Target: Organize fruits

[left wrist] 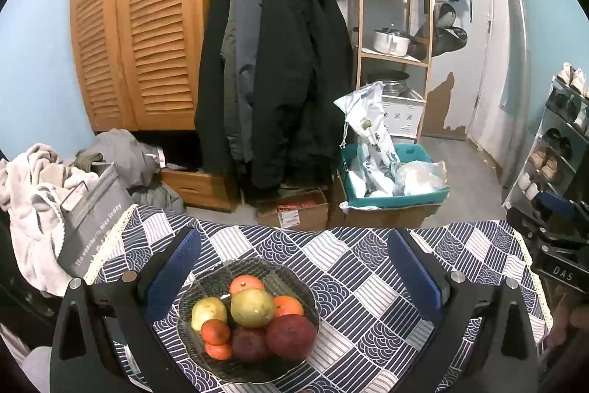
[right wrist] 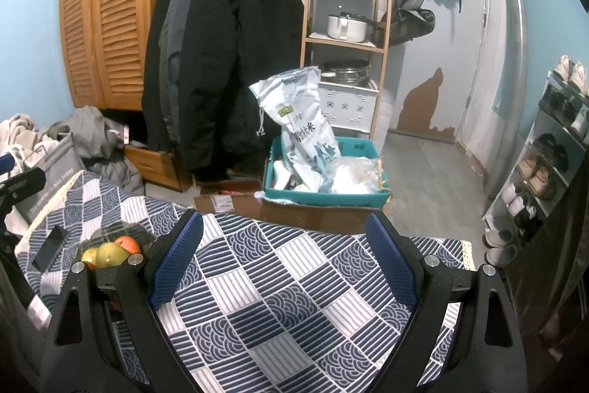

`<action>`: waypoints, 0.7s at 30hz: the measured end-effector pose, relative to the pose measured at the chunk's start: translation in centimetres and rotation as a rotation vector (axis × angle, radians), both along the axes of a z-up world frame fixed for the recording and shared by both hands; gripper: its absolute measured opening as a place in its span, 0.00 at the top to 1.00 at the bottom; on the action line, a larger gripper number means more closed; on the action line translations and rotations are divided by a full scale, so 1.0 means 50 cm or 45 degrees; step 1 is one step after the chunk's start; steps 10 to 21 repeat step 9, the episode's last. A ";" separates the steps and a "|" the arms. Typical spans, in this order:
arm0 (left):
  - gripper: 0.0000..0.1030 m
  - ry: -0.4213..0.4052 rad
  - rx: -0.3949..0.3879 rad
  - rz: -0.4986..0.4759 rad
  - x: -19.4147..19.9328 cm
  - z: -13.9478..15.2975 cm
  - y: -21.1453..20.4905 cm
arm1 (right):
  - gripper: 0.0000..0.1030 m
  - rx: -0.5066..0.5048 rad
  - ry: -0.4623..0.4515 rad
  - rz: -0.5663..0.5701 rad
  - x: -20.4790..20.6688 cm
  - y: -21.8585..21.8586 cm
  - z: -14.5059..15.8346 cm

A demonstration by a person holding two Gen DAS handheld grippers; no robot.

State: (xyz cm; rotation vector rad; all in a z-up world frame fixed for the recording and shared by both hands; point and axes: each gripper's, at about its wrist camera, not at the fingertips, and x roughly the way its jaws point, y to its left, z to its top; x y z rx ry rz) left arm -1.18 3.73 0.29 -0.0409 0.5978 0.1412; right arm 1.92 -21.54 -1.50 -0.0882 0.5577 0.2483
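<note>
Fruits (left wrist: 254, 319) heaped in dark bowl (left wrist: 294, 282).

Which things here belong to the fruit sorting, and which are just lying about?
Belongs to the job:
- glass bowl
- pears, oranges, dark red apples piled in it
- left hand-held gripper, open over the bowl
- right hand-held gripper, open over bare tablecloth

Just lying about:
- phone on the table
- grey bag
- teal bin
- coats
</note>
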 end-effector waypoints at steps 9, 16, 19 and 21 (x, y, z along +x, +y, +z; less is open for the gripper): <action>0.01 0.001 -0.003 -0.009 -0.004 -0.003 -0.003 | 0.14 0.000 0.000 0.001 0.001 0.001 0.001; 0.01 0.001 -0.003 -0.009 -0.004 -0.003 -0.003 | 0.14 0.000 0.000 0.001 0.001 0.001 0.001; 0.01 0.001 -0.003 -0.009 -0.004 -0.003 -0.003 | 0.14 0.000 0.000 0.001 0.001 0.001 0.001; 0.01 0.001 -0.003 -0.009 -0.004 -0.003 -0.003 | 0.14 0.000 0.000 0.001 0.001 0.001 0.001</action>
